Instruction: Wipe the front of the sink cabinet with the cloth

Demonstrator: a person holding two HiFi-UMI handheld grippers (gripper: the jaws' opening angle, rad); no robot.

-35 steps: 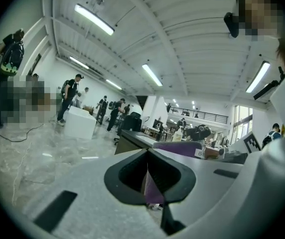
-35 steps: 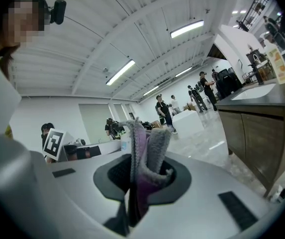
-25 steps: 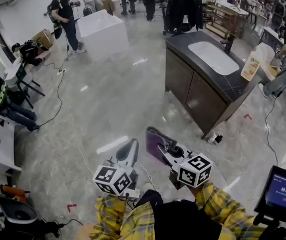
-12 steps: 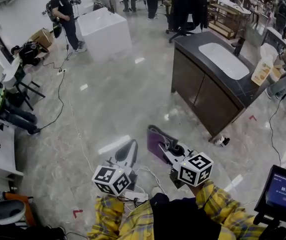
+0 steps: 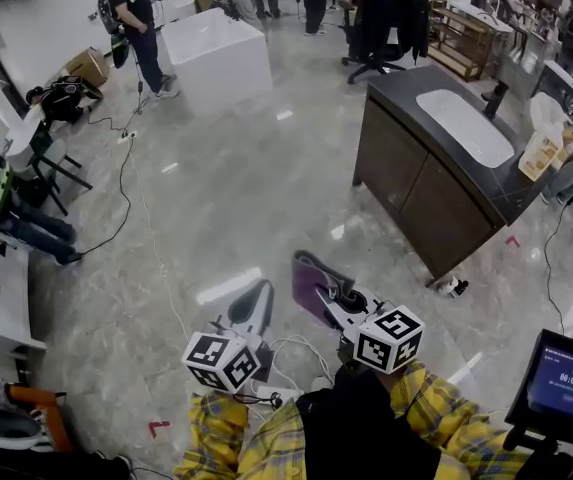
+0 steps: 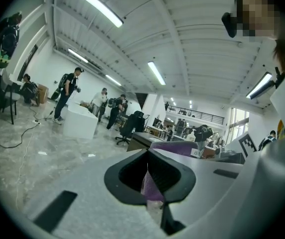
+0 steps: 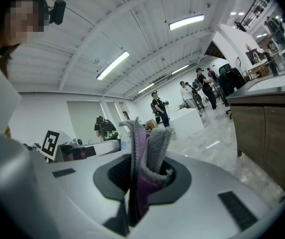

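Observation:
The dark sink cabinet (image 5: 411, 183) with a white basin (image 5: 464, 126) stands ahead to the right, a few steps across the floor from me. My right gripper (image 5: 324, 293) is shut on a purple and grey cloth (image 5: 309, 280), held low in front of me. In the right gripper view the cloth (image 7: 144, 158) sticks up out of the jaws and the cabinet front (image 7: 266, 133) is at the right edge. My left gripper (image 5: 256, 300) is beside it, jaws together. In the left gripper view a purple sliver shows in the slit between its jaws.
A white block (image 5: 216, 63) stands far ahead with people (image 5: 138, 18) around it. A black office chair (image 5: 386, 23) is behind the cabinet. Cables (image 5: 131, 198) cross the marble floor at left. A small bottle (image 5: 454, 288) lies by the cabinet's foot. A tablet screen (image 5: 566, 388) is at bottom right.
The view has shifted: the cabinet sits further right and lower in the picture than a second ago. Both grippers keep the same pose and the cloth stays in the right one.

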